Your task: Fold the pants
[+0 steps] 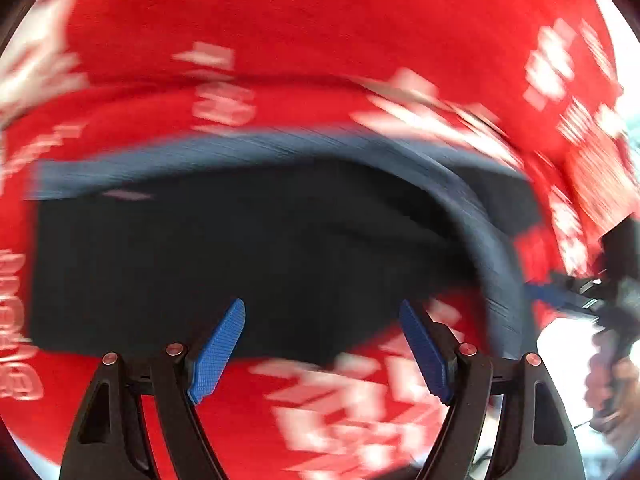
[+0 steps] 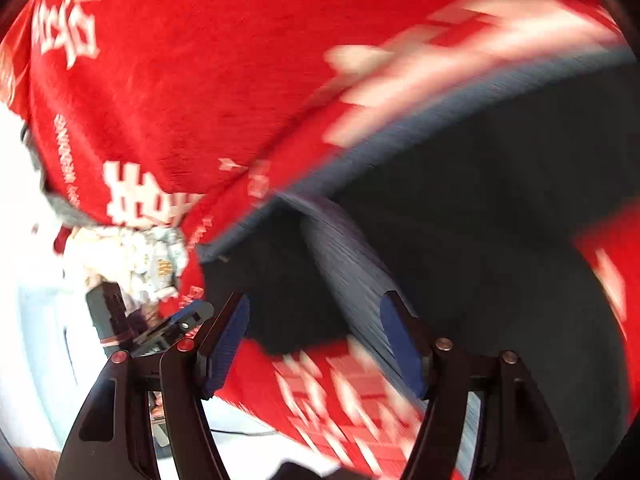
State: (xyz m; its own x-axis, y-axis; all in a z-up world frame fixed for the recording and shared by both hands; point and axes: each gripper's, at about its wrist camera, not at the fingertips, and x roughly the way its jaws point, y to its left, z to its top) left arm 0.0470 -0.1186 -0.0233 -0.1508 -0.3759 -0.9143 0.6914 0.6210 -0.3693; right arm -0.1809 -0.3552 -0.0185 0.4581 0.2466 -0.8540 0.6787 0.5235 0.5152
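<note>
While both grippers' jaws stand apart and empty, centre the left gripper (image 1: 322,350) over the dark pants (image 1: 240,248). Align the right gripper (image 2: 316,344) likewise, avoiding the red cloth (image 1: 320,20).

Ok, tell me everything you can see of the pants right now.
The pants are very dark, nearly black, soft-looking fabric with a lighter grey-blue band curving along one edge. They lie flat in a roughly rectangular, folded-looking shape on the red cloth with white print. Both views are motion-blurred, so seams are unclear. The left gripper and right gripper stand open above them, gripping nothing.
</note>
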